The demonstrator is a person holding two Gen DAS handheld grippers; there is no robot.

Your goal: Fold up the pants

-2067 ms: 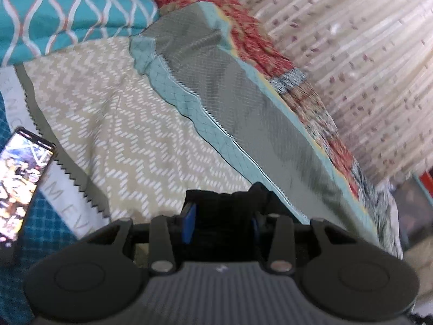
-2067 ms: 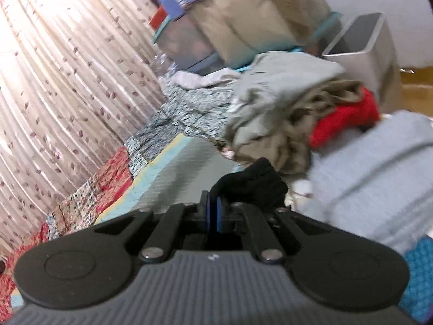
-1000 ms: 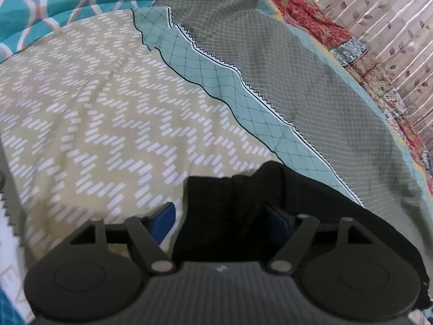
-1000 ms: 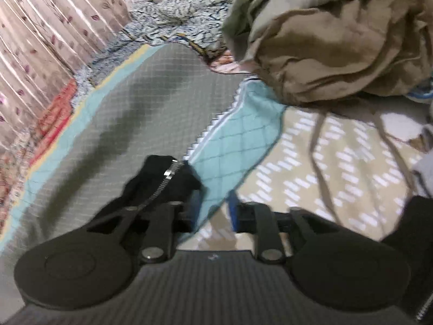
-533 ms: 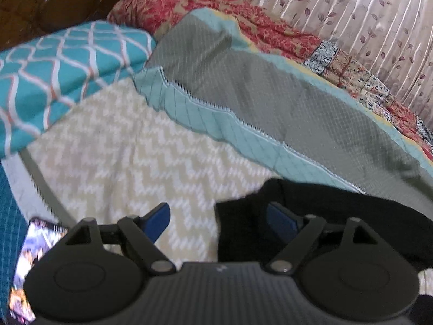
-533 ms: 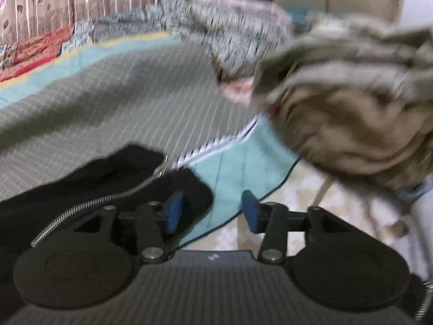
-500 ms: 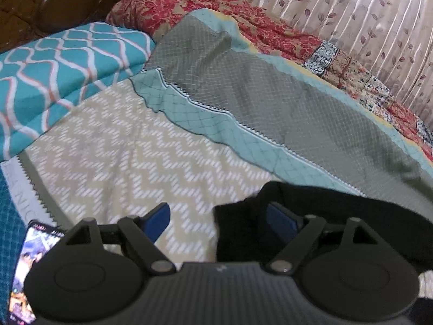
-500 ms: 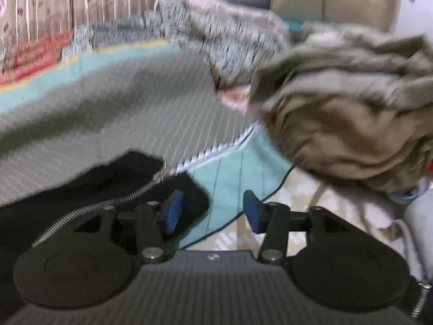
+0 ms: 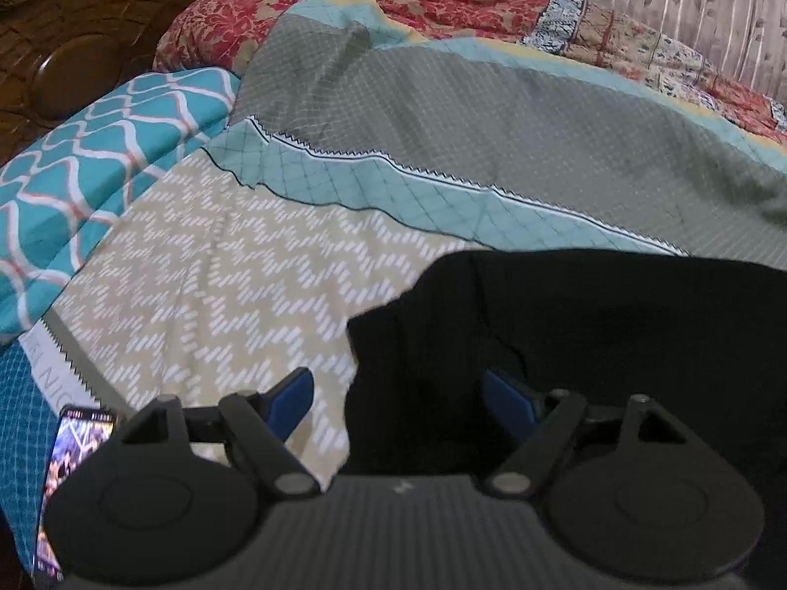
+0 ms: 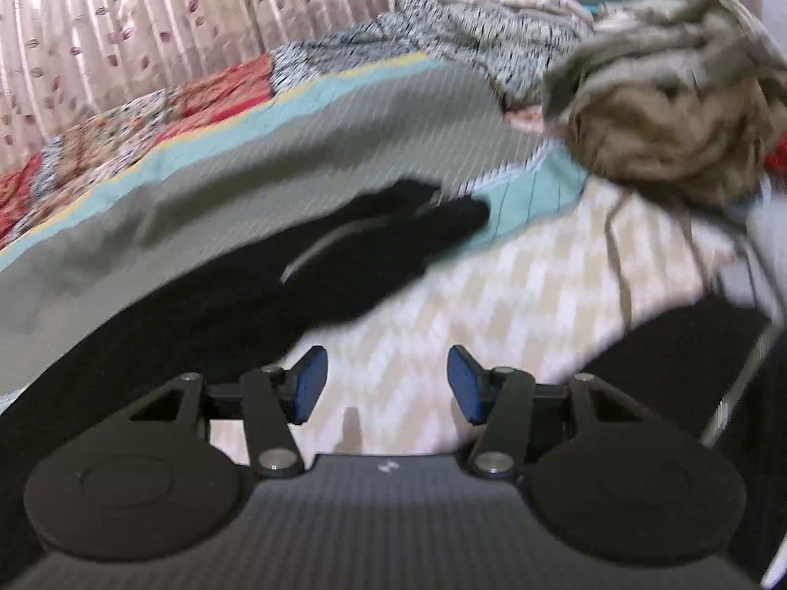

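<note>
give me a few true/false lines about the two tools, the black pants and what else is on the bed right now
1. The right tool is open with nothing between its fingers. True.
2. The left tool is clamped shut on the black pants. False: it is open, the pants lying loose on the bedspread.
3. A phone with a lit screen lies at the left. True.
4. The pile of clothes is all black. False: mostly tan and grey.
</note>
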